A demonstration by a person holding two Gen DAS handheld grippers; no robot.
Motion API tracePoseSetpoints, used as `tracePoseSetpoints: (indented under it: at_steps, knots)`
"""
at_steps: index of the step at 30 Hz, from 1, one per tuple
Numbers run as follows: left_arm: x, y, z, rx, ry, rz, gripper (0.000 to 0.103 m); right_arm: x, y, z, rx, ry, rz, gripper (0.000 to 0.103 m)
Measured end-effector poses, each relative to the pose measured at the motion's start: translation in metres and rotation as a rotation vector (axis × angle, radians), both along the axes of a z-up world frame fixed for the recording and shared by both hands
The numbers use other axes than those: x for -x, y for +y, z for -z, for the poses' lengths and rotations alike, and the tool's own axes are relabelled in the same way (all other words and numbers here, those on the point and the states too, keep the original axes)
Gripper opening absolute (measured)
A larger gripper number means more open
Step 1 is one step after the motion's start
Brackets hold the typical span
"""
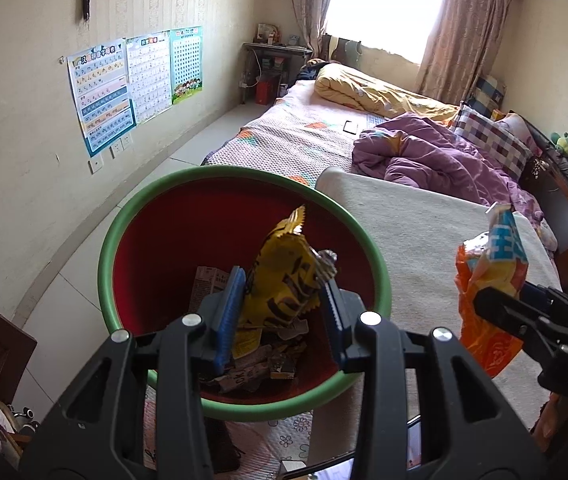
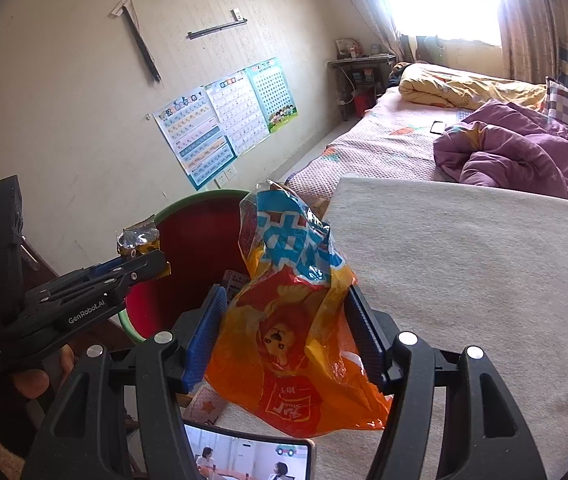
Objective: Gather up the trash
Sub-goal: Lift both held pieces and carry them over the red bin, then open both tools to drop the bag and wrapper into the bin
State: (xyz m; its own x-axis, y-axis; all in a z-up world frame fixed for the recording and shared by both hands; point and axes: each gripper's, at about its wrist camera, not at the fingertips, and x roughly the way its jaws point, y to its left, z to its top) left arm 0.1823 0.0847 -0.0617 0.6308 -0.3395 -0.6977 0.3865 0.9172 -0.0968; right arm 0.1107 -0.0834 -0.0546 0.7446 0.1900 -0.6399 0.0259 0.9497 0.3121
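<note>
Clamping crumpled yellow wrapper (image 1: 279, 280), left gripper (image 1: 279, 312); right gripper (image 2: 288, 344) grips orange/blue snack bag (image 2: 292, 320), prob. empty.

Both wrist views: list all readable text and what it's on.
"GenRobot.AI": side of the left gripper.
"DAS": body of the right gripper.
Small print by the left gripper's handle: too small to read.
Yellow wrapper, orange snack bag, wall posters, carton in the bin: printed text, not legible.

Crumpled yellow wrapper (image 1: 284, 276) upright above red, green-rimmed bin (image 1: 171, 240); orange-blue snack bag (image 2: 292, 320) upright just beside it
</note>
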Motion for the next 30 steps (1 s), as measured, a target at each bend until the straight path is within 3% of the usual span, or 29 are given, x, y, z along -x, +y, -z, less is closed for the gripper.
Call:
tracePoseSetpoints:
  at_steps: [14,22,26,30]
  knots:
    - [-0.015,0.008,0.005,-0.003,0.013,-0.009,0.036,-0.014,0.014,-0.006,0.038,-0.008,-0.028,0.06]
    - [-0.025,0.019,0.01,-0.015,0.023,-0.055,0.038,-0.036,0.04,-0.02,0.093,-0.046,-0.111,0.06]
    - [-0.029,0.032,0.008,0.005,0.019,-0.121,0.062,-0.048,0.053,-0.026,0.115,-0.071,-0.148,0.069]
    - [-0.024,0.038,0.001,0.009,-0.007,-0.139,0.075,-0.046,0.047,-0.036,0.098,-0.113,-0.128,0.08]
